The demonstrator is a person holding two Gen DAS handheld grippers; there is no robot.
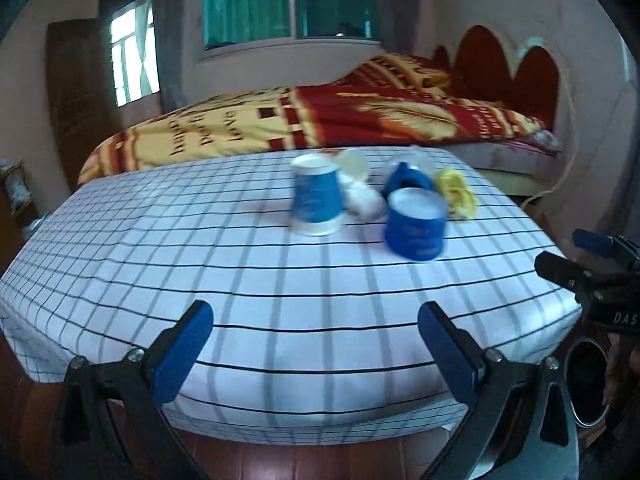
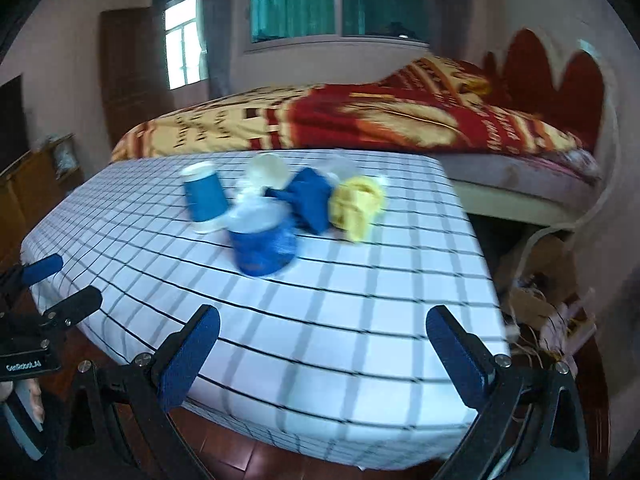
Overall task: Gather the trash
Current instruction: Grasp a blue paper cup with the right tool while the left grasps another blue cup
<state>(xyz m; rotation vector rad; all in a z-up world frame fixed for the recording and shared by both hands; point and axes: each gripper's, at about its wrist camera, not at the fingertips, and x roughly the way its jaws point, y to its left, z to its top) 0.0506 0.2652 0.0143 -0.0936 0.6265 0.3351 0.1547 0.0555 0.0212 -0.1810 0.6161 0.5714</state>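
On the checked tablecloth (image 1: pixel 240 280), towards its far edge before the bed (image 1: pixel 320 120), a cluster of trash, well apart from both claws.

1. Squat blue cup (image 1: pixel 416 226), nearest item, mouth up: likely light, thin-walled, crushable; pinch across the rim gently.
2. Tall blue cup (image 1: pixel 316 202), inverted, to its left: same handling; grip mid-wall.
3. Crumpled blue piece (image 2: pixel 310 196): soft; take anywhere.
4. Yellow wad (image 1: pixel 456 194), rightmost: soft, compressible.
5. White crumple (image 1: pixel 362 198), between the cups: light, may slip.
6. Pale round lid (image 1: pixel 354 164), behind: thin; edge grip.

Left gripper (image 1: pixel 316 340): fingers spread, empty. Right gripper (image 2: pixel 324 344): spread, empty.
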